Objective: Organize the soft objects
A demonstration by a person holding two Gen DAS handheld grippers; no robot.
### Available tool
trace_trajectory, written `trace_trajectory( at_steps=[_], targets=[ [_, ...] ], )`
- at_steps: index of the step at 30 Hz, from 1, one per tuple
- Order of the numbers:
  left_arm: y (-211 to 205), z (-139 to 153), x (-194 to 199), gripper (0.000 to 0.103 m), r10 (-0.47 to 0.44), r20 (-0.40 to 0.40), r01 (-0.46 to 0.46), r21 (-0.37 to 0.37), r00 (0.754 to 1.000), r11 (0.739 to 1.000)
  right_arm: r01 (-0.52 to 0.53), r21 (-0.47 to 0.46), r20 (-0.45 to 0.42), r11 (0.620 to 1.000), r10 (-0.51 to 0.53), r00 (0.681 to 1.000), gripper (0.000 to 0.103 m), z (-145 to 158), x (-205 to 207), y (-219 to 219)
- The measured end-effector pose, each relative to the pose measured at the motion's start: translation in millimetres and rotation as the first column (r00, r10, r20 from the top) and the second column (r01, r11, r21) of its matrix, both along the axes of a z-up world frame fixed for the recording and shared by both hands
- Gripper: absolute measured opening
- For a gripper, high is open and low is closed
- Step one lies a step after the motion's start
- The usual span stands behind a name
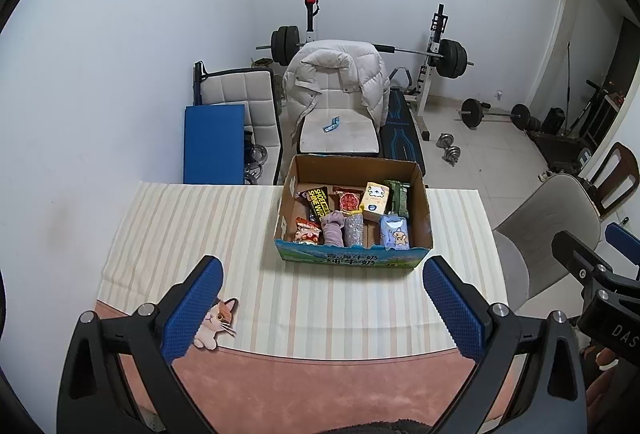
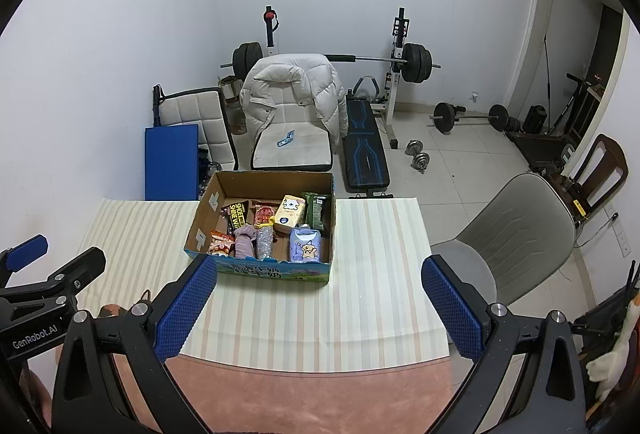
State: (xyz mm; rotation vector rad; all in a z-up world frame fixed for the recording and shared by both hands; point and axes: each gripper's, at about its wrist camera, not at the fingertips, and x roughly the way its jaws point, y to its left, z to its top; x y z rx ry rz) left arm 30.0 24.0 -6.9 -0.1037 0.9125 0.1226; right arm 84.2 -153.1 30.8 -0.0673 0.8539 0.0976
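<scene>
An open cardboard box (image 1: 422,211) stands at the far middle of the striped tablecloth (image 1: 180,226); it also shows in the right wrist view (image 2: 206,211). It holds several soft packets, a purple cloth roll (image 1: 334,230) and a blue tissue pack (image 1: 395,232). A small cat plush (image 1: 218,322) lies near the table's front left, beside my left finger. My left gripper (image 1: 322,308) is open and empty, well short of the box. My right gripper (image 2: 320,308) is open and empty above the cloth's front edge. A white plush (image 2: 612,354) shows at the far right.
A grey chair (image 2: 516,234) stands right of the table. Behind the table are a chair with a white jacket (image 1: 338,81), a blue mat (image 1: 214,141), a weight bench and barbells. A pink mat (image 1: 320,386) covers the table's near edge.
</scene>
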Motion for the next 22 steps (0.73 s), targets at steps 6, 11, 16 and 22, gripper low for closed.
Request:
trace_trajectory(
  at_steps=[6,11,16,22],
  targets=[
    [-0.8,0.9,-0.7,0.103,0.001,0.001,-0.001,0.000,1.000,1.000,-0.001,-0.004,0.002,1.000,0.001,1.000,0.103,-0.2,0.2,-0.1],
    [-0.7,0.8,-0.9,0.103,0.004,-0.001,-0.004,0.001,1.000,1.000,-0.002,-0.006,0.003,1.000,0.002,1.000,0.103,1.5,1.4,-0.7],
    [-0.7,0.6,-1.3,0.103,0.010,0.004,-0.010,0.000,1.000,1.000,-0.004,-0.005,0.002,1.000,0.004,1.000,0.103,2.1,2.8,-0.7],
    [-1.3,0.7,-1.5,0.103,0.021,0.015,-0.021,0.008,1.000,1.000,-0.005,-0.005,0.009,1.000,0.005,1.000,0.103,6.1,5.0,-0.7]
  ],
)
